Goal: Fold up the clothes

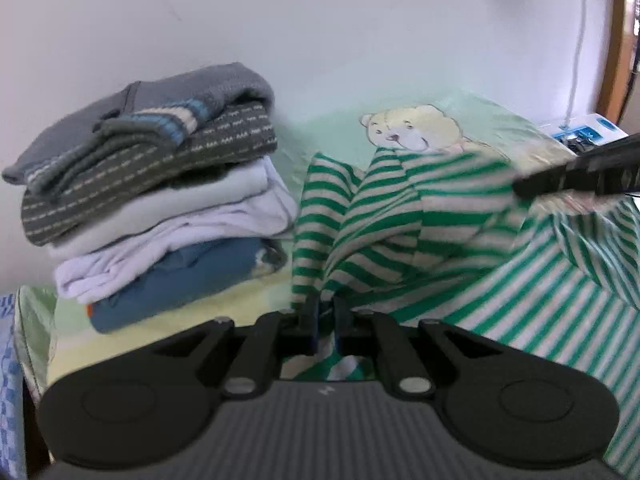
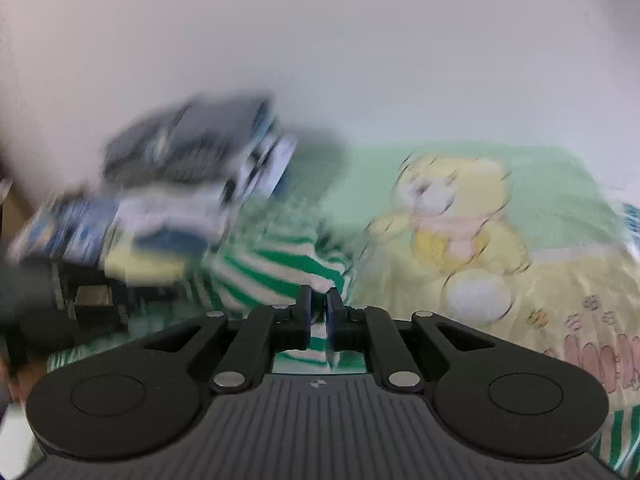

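The green-and-white striped garment (image 1: 400,216) lay bunched on the bear-print sheet (image 1: 480,120), just beside the stack of folded clothes (image 1: 160,200), which sat against the wall, likely to leave room for folding. The left gripper (image 1: 325,312) was pinched tight on a fold of the striped cloth, and the right gripper (image 2: 318,304) was clamped on another part of it, the fabric drawn up between them. I judged the two-point hold was meant to lift and spread the garment before laying it flat.
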`<action>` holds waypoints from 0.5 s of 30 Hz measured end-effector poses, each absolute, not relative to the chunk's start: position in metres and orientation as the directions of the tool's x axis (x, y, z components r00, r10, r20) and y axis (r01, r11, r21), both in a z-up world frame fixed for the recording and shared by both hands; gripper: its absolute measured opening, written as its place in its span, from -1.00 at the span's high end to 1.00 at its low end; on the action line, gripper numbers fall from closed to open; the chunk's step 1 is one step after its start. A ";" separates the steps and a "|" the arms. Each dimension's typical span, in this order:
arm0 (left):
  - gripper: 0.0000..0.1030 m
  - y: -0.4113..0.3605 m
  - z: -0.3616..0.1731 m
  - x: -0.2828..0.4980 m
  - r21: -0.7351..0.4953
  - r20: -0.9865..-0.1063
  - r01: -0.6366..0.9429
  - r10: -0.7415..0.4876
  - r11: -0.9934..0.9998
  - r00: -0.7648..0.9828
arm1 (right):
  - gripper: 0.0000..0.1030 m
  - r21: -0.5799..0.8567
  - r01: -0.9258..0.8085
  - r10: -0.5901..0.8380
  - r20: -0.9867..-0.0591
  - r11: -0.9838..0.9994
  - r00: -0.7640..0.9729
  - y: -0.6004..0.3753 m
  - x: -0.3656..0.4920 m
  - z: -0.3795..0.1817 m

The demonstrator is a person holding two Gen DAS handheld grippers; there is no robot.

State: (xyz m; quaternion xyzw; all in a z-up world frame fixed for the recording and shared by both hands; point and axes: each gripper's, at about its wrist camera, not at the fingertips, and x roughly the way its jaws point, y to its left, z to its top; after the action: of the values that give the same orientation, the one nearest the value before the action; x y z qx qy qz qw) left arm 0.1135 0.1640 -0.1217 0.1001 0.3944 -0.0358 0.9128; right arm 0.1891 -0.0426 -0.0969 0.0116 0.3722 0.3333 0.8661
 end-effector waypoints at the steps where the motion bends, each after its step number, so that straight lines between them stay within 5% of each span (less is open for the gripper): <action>1: 0.88 0.160 -0.126 0.110 0.182 -0.747 0.175 0.020 0.968 0.664 | 0.85 0.259 -0.585 0.578 -0.674 0.768 0.460 -0.041 0.189 -0.101; 5: 0.77 0.141 -0.134 0.090 0.258 -0.799 0.313 0.020 0.914 0.600 | 0.75 0.342 -0.593 0.606 -0.724 0.729 0.328 -0.045 0.201 -0.103; 9: 0.59 0.138 -0.110 0.094 0.217 -0.764 0.320 -0.044 0.922 0.644 | 0.19 0.349 -0.533 0.608 -0.650 0.771 0.456 -0.048 0.221 -0.090; 12: 0.09 0.144 -0.097 0.120 0.113 -0.731 0.257 -0.095 0.960 0.675 | 0.22 0.369 -0.497 0.594 -0.675 0.785 0.438 -0.028 0.236 -0.108; 14: 0.24 0.141 -0.104 0.145 0.090 -0.734 0.222 -0.086 0.971 0.674 | 0.23 0.342 -0.468 0.552 -0.706 0.815 0.444 -0.017 0.239 -0.122; 15: 0.24 0.139 -0.111 0.157 0.085 -0.746 0.214 -0.080 0.973 0.661 | 0.39 0.323 -0.457 0.527 -0.724 0.829 0.445 -0.012 0.240 -0.129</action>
State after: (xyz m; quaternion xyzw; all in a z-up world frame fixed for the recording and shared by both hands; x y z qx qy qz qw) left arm 0.1567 0.1387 -0.1111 0.0826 0.4034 -0.0809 0.9077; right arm 0.2405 -0.0119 -0.1288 0.0400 0.4397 0.2898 0.8492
